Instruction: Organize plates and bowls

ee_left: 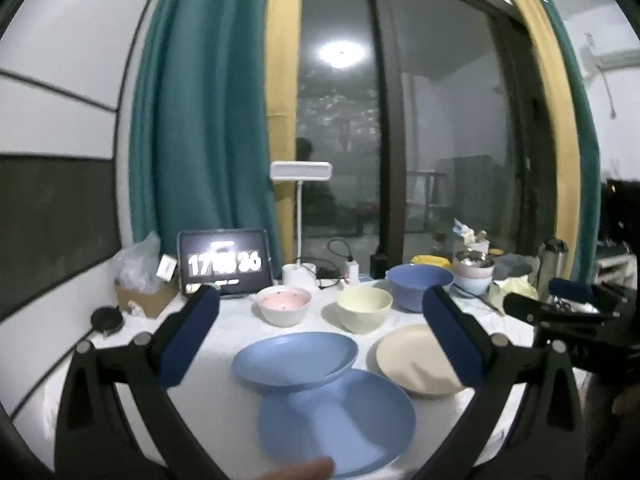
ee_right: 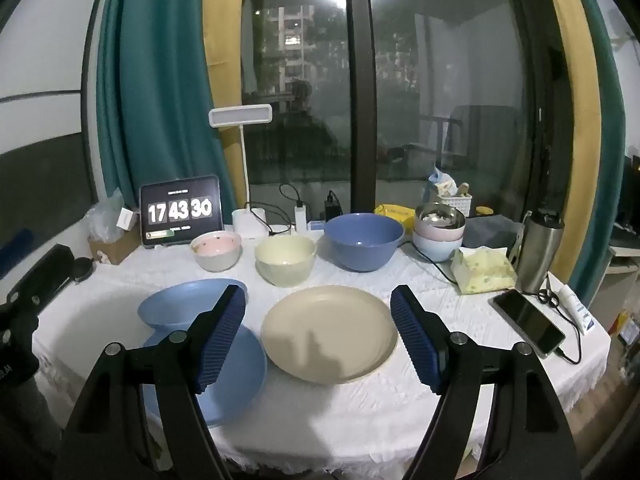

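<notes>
Both tools hang over the near edge of the table with nothing between their fingers. The left gripper [ee_left: 320, 332] points almost level, jaws spread wide and empty; the right gripper [ee_right: 318, 336] tips a little more downward, equally released. By the look of it, no dish has been taken up yet, so the sorting seems to be only at its start.

Nearest lies a flat blue plate [ee_right: 236, 372], and a second blue plate [ee_right: 176, 304] rests tilted with its near edge on the first. Just beside them, to the right, sits the beige plate [ee_right: 330, 332], framed between the right tool's fingers. The likely next move is to drop onto a rim and pinch it; the thin, shallow edge calls for a low, careful approach.

Farther back stand the pink bowl [ee_right: 218, 250], the cream bowl [ee_right: 286, 258] and the big blue bowl [ee_right: 362, 240], each apart, with a small stack of bowls [ee_right: 438, 236] beyond on the right.
</notes>
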